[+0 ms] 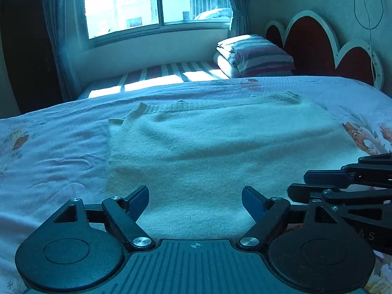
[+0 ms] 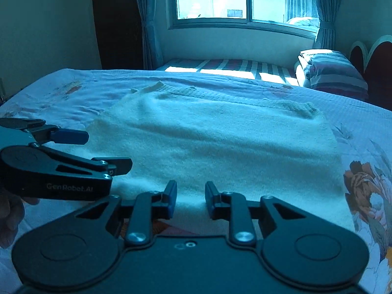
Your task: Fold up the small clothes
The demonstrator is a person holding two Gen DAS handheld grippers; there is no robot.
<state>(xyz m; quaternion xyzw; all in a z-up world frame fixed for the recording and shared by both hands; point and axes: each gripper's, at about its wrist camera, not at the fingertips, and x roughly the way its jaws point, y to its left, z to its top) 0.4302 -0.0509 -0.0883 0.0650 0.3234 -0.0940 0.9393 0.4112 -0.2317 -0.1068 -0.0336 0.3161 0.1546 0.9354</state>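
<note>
Left gripper (image 1: pixel 195 202) held low and angled downward, jaws spread wide, nothing between the pads. Right gripper (image 2: pixel 190 199) set close beside it, likewise angled downward, jaws parted only narrowly, pads not seen pressing on anything. Part of a hand (image 2: pixel 9 216) seen behind the left gripper's body in the right wrist view.

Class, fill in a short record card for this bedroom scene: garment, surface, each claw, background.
garment: white knitted sweater, spread flat, partly folded
surface: floral bedsheet
left claw: open wide, over the sweater's near edge, holding nothing
right claw: narrowly open, near hem between its fingers, grip unclear
background: striped folded bedding, window
</note>
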